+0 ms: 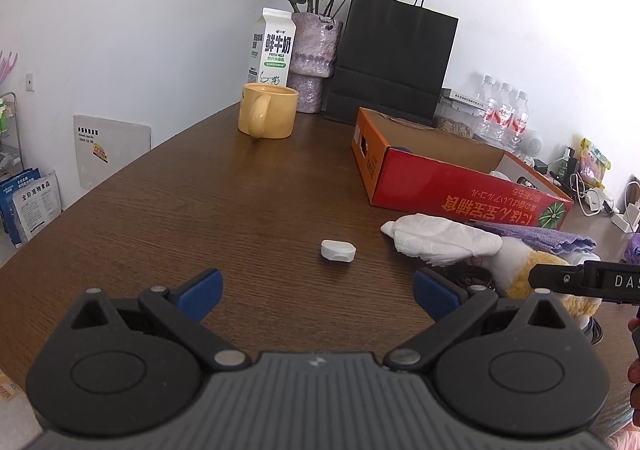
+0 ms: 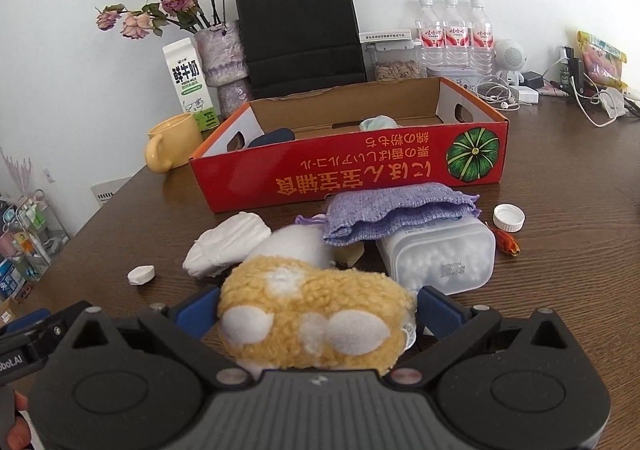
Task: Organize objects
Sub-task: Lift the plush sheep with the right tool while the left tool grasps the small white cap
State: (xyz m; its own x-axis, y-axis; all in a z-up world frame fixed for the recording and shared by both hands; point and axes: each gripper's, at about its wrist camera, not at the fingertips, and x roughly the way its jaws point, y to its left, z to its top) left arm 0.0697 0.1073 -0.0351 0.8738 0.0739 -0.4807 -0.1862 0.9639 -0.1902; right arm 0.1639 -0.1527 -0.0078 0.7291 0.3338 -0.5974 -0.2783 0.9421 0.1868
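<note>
Right hand-held gripper [image 2: 318, 314] has its blue pads either side of the yellow plush toy [image 2: 316, 310], apparently closed on it, low over the counter [image 2: 560, 250]; whether the toy is off the surface I cannot tell. Left hand-held gripper [image 1: 318, 292] is spread wide, holding nothing, aimed at the small white case [image 1: 338, 250] lying alone on the counter. My read: the step in hand is moving the plush into the red cardboard box [image 2: 348, 173] just behind the pile. To do it well: keep the squeeze firm, since plush compresses and can slip; lift straight up to clear the clear tub of white beads [image 2: 436, 254], purple knit cloth [image 2: 396, 213] and white folded bag [image 2: 228, 242] touching or beside it; clear the box's front wall before lowering; drop into the open floor area, away from the dark item and pale cloth already inside. Readable text: milk carton [image 1: 272, 47] says "FRESH MILK" with large Chinese characters; the box front carries upside-down yellow lettering and a green pumpkin graphic; right gripper body shows "DA" in the left view.
</note>
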